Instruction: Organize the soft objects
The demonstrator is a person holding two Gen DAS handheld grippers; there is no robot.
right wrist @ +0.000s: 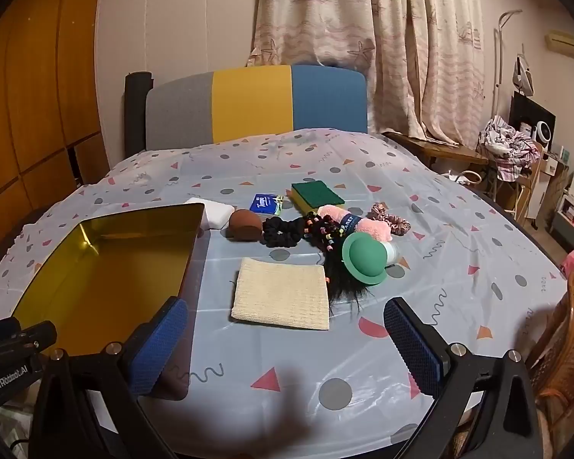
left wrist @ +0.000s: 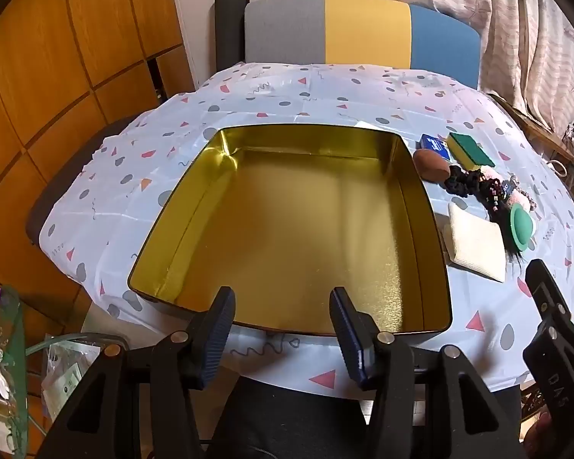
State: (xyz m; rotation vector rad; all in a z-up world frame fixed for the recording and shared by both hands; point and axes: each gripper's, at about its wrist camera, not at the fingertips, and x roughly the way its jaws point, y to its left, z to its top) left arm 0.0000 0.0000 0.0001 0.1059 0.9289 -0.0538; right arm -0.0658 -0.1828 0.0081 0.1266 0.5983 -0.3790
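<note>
Two grippers: both hover over the near table edge, neither touching anything.
Left gripper (left wrist: 283, 329): jaws partly apart, nothing between them, above the near rim of the gold tin (left wrist: 164, 206).
Right gripper (right wrist: 287, 340): jaws spread wide, nothing held, the cream cloth (right wrist: 283, 294) just beyond.
Gold tin: open, nothing inside, on the patterned tablecloth (right wrist: 459, 252).
Soft objects: beside the tin's right wall lie the cream cloth, green puff (right wrist: 363, 258), black scrunchie (right wrist: 281, 231), brown sponge (right wrist: 245, 223), pink towel roll (right wrist: 363, 223), green-and-yellow scouring sponge (right wrist: 315, 193).
</note>
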